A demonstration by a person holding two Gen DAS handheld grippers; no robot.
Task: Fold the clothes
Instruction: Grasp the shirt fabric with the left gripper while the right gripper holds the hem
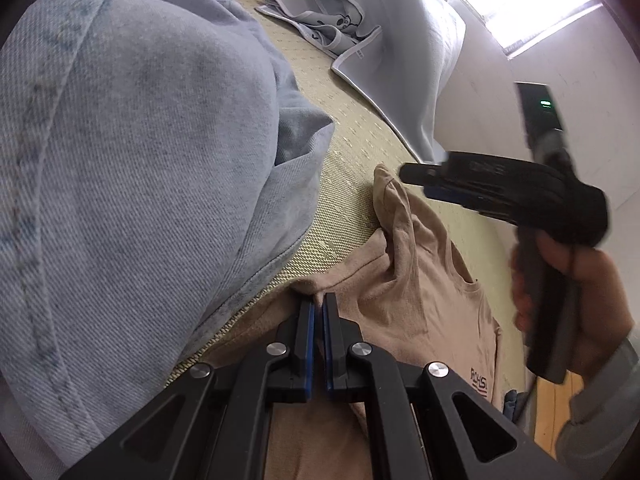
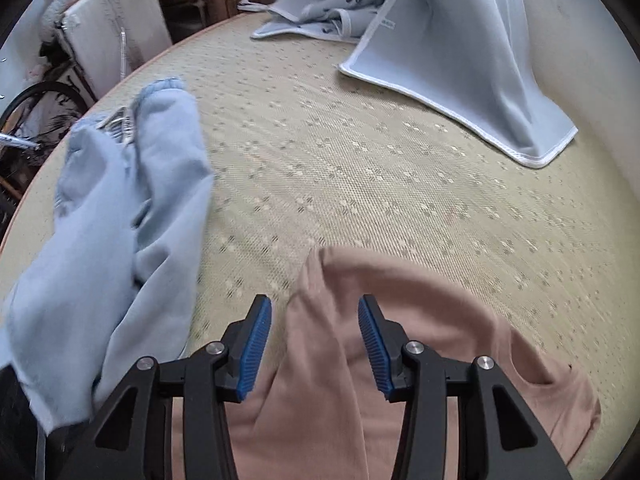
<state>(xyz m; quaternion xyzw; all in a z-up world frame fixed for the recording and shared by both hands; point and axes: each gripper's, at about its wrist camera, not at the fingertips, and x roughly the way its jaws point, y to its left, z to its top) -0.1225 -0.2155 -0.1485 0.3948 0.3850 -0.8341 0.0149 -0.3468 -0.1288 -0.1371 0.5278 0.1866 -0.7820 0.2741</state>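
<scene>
The left gripper [image 1: 319, 312] seemingly pinched the soft tan shirt [image 1: 404, 304] at lower centre; the right gripper [image 2: 314, 320] hovered, jaws spread.

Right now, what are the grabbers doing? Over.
Left gripper shut on tan T-shirt. Right gripper open above a raised fold. Blue jeans bunched alongside.

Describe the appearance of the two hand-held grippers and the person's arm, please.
Each hand-held gripper, left and right, has black angular linkage arms, silver round pivot screws and ribbed blue pads. The right hand is bare, with a grey sleeve.
</scene>
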